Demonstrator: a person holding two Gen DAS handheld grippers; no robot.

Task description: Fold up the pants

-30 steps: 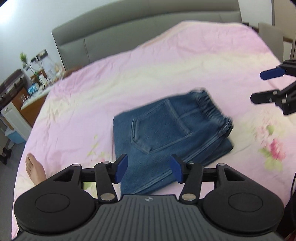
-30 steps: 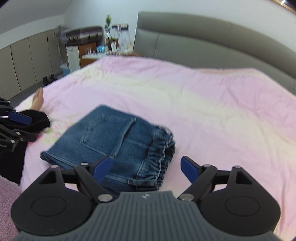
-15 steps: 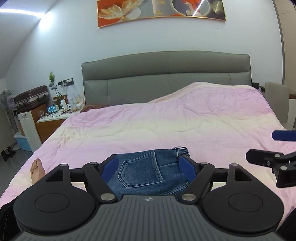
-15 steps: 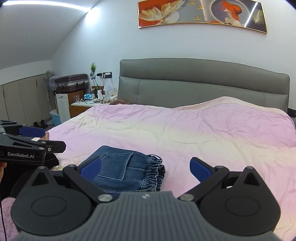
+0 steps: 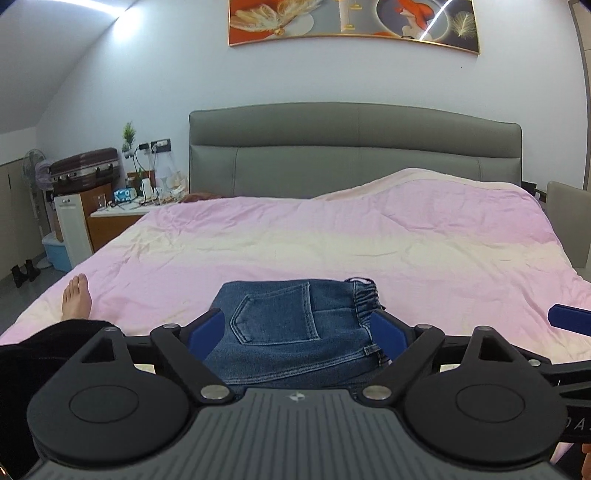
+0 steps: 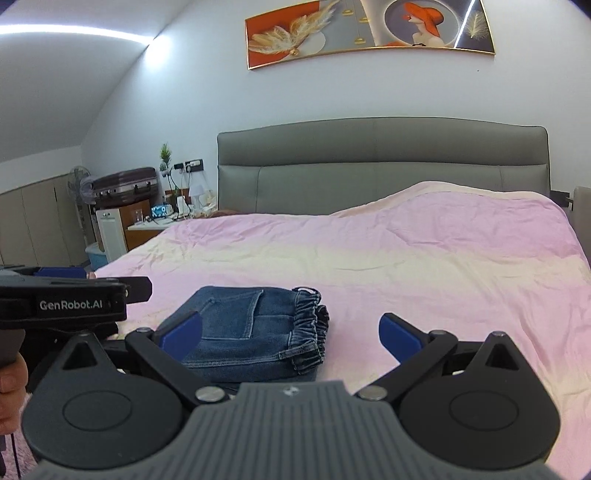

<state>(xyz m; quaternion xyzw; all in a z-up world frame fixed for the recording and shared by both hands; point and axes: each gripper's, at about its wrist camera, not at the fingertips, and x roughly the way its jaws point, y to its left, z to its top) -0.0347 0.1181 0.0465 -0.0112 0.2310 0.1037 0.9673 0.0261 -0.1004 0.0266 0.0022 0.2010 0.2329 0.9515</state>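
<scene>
We hold both grippers nearly level, aimed across the bed (image 5: pixel 332 243) toward the headboard (image 6: pixel 380 166). Our left gripper (image 5: pixel 297 328) has just been opening and now stands spread wide, gripping nothing; the folded pants (image 5: pixel 291 325) lie just ahead of and below its fingers. Our right gripper (image 6: pixel 291 330) is released too, jaws wide, with the pants (image 6: pixel 251 325) ahead toward its left finger. A second ago we looked down onto the pants; now both views have lifted to show the wall painting (image 6: pixel 369 31).
</scene>
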